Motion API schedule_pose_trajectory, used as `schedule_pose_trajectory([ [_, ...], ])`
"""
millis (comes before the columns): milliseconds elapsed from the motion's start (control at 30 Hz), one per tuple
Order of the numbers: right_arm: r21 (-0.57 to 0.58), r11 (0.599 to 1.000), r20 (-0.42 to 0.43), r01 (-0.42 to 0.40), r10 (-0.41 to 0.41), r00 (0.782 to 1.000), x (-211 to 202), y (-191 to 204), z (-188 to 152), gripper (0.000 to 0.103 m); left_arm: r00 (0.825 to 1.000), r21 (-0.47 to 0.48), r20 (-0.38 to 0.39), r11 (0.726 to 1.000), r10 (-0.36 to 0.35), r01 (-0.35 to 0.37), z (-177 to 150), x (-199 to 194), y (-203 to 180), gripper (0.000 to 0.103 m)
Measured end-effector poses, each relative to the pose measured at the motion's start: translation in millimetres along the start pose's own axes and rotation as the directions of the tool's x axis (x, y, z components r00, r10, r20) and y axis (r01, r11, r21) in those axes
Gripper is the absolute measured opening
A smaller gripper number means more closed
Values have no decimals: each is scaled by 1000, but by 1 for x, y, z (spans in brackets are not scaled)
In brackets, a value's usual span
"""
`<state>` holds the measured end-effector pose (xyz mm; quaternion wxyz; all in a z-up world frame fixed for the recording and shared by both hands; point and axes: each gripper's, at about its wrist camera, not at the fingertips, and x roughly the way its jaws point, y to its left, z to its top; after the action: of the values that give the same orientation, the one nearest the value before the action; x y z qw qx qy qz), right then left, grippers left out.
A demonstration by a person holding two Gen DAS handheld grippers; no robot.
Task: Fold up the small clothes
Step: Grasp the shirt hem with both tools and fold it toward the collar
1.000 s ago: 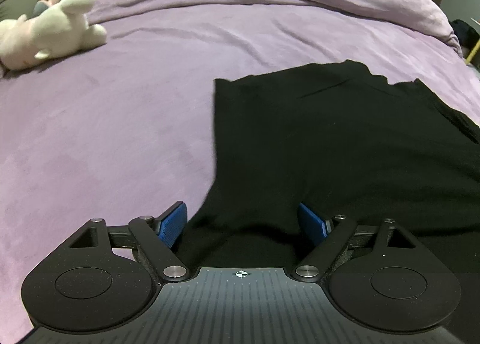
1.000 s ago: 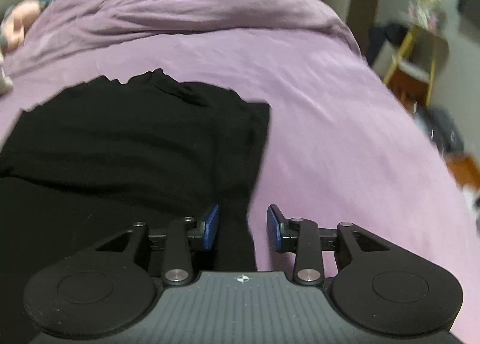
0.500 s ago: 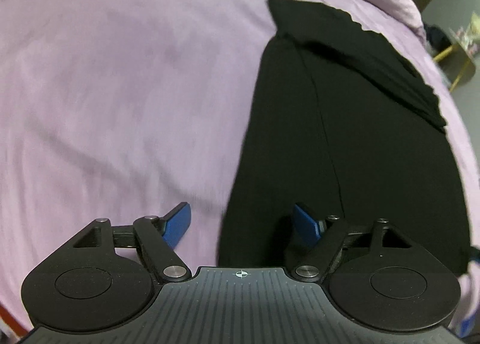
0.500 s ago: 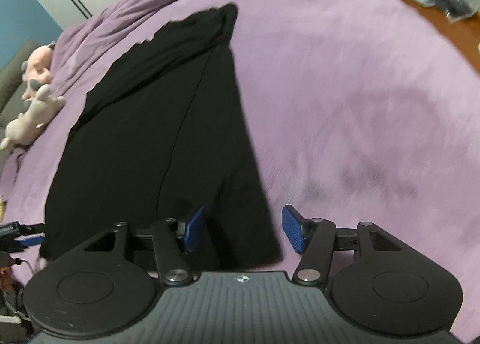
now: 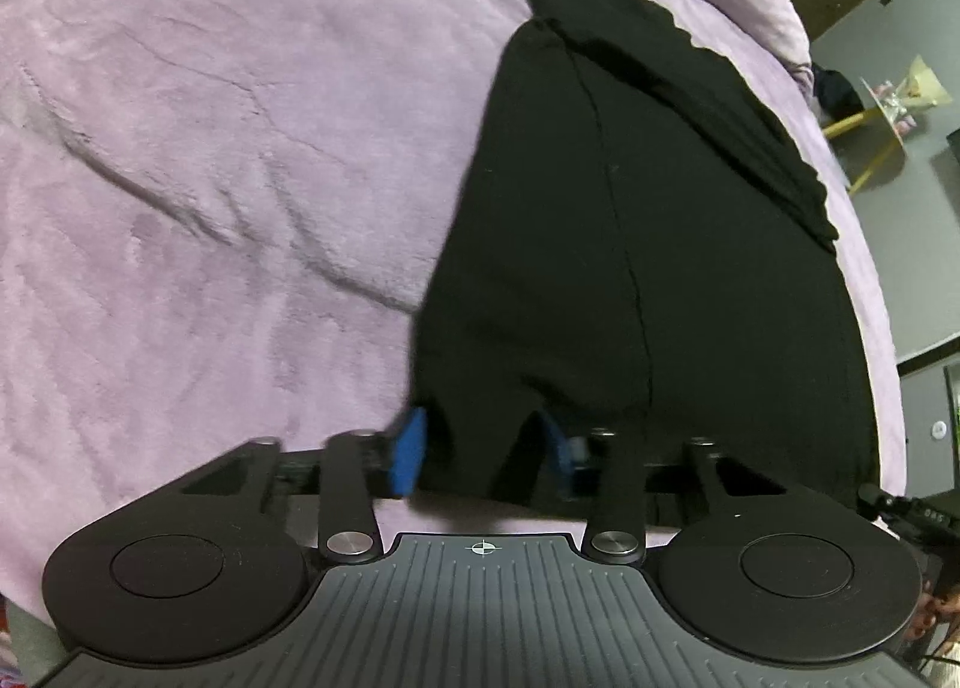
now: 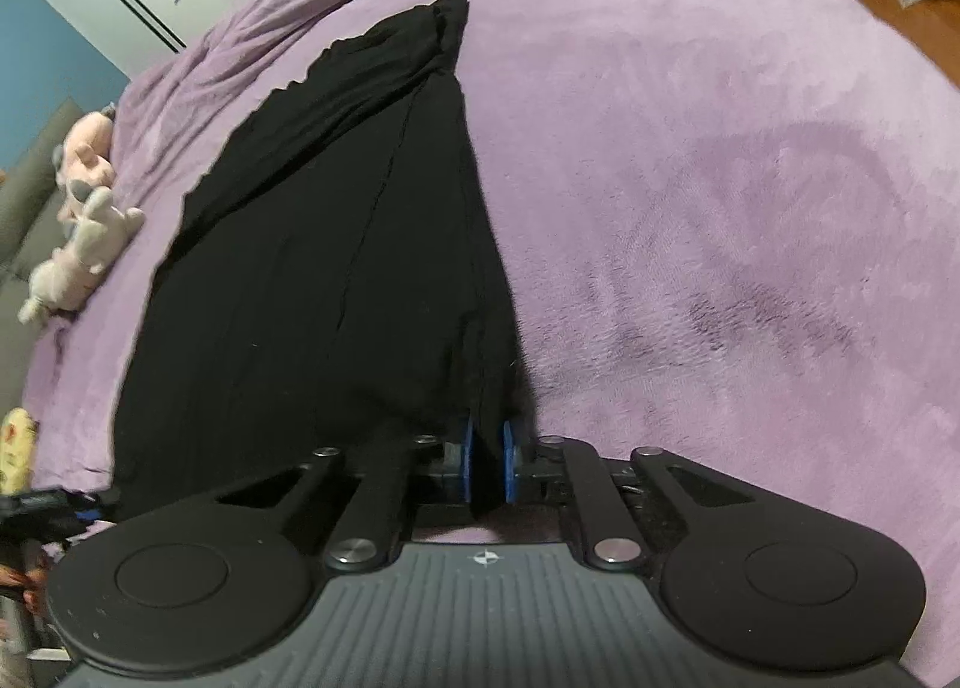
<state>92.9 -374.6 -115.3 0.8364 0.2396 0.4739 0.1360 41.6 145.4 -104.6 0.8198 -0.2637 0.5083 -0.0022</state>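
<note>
The right gripper [image 6: 486,463] is closing its jaws on the near right corner of the black garment [image 6: 312,268] — blue pads pinching a bunched fold of cloth. The left gripper [image 5: 480,454] is closing too, the garment's near left corner gathered between its fingers. The garment lies flat on the purple blanket [image 6: 720,208]. Plush toys [image 6: 84,220] sit beyond the garment's left edge.

Dim, even indoor light fell on the purple bedspread [image 5: 210,178]. Fisheye distortion bent every edge. The black garment [image 6: 336,244] showed little detail; the left view's jaws blurred.
</note>
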Motion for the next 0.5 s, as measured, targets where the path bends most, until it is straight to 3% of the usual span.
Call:
schedule_pose_trajectory([
  [33, 22, 999, -3, -30, 30, 1000, -1, -3, 1, 6, 1000, -7, -8, 1000, -13, 13, 1, -1, 2, 10],
  [167, 129, 971, 19, -199, 198, 980, -7, -10, 14, 5, 986, -59, 22, 984, -167, 168, 8, -20, 2, 8],
  [300, 209, 923, 79, -324, 314, 946, -4, -8, 43, 5, 951, -69, 106, 952, -290, 298, 35, -41, -12, 8],
  [467, 266, 873, 169, -408, 375, 912, 15, 4, 90, 5, 921, -83, 211, 933, -328, 351, 88, -42, -32, 8],
  [500, 283, 882, 173, -378, 340, 924, 19, 6, 98, 5, 920, -85, 230, 935, -318, 345, 99, -39, -36, 8],
])
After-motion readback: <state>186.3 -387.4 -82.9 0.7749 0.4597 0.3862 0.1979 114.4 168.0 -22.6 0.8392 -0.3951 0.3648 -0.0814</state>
